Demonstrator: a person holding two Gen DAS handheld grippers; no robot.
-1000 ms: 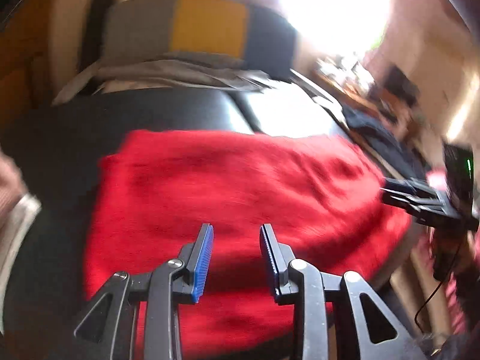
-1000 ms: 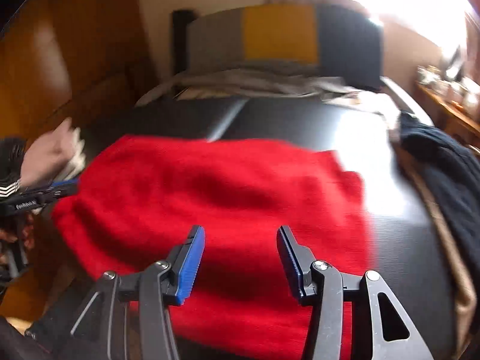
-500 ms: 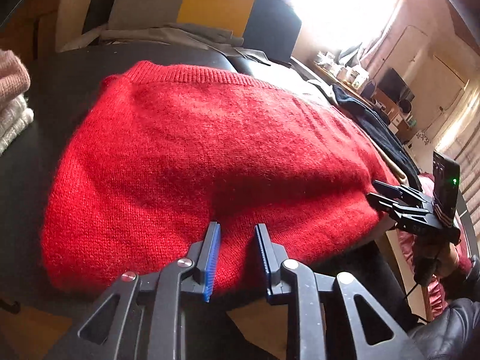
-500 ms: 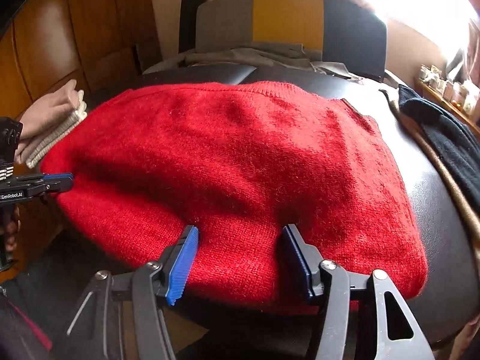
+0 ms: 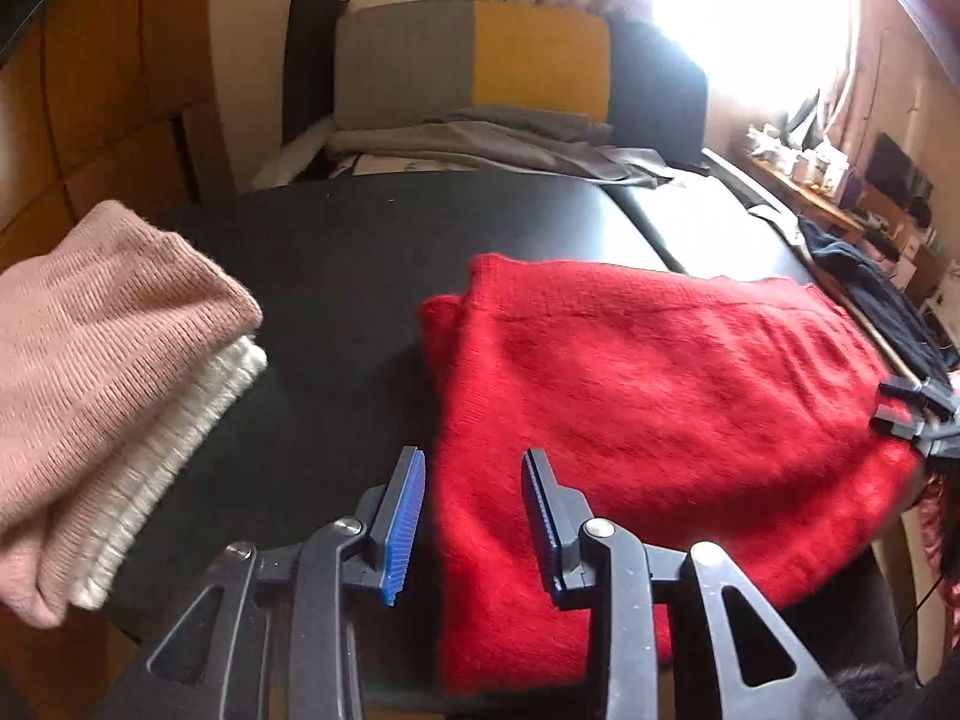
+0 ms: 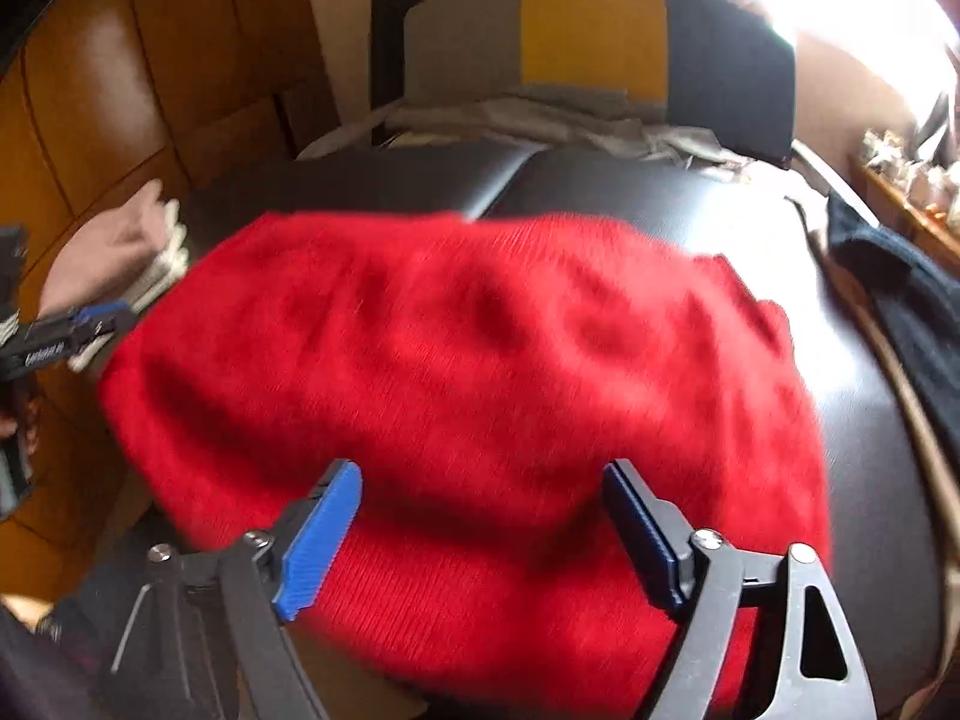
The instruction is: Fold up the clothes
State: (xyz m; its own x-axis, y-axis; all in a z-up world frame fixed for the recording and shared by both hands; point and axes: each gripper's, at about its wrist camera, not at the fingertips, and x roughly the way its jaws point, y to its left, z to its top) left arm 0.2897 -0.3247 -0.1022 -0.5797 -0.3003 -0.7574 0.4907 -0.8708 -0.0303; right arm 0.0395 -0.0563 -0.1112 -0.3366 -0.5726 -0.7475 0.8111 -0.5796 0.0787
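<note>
1. Red knit sweater (image 5: 648, 396) lies folded on the black table (image 5: 336, 276); its near edge hangs over the table's front rim.
2. Left gripper (image 5: 474, 516): jaws apart and just been opening. They sit over the sweater's left near corner, pads clear of the fabric, nothing gripped.
3. Right gripper (image 6: 480, 534): jaws spread wide, also just been opening. Sweater (image 6: 468, 372) shows between and beyond the blue pads (image 6: 318, 546), pads not pressing on it. Released.
4. Right wrist view is motion-blurred over the sweater's far half.
5. Folded pink knit (image 5: 102, 324) sits on top of a cream ribbed knit (image 5: 180, 426), stacked at the table's left edge, well apart from the sweater.
6. Dark garment (image 6: 906, 306) lies at the table's right side, close to the sweater's right edge.
7. Grey-yellow-navy chair back (image 5: 510, 66) stands behind the table, grey cloth (image 5: 480, 144) piled in front of it.
</note>
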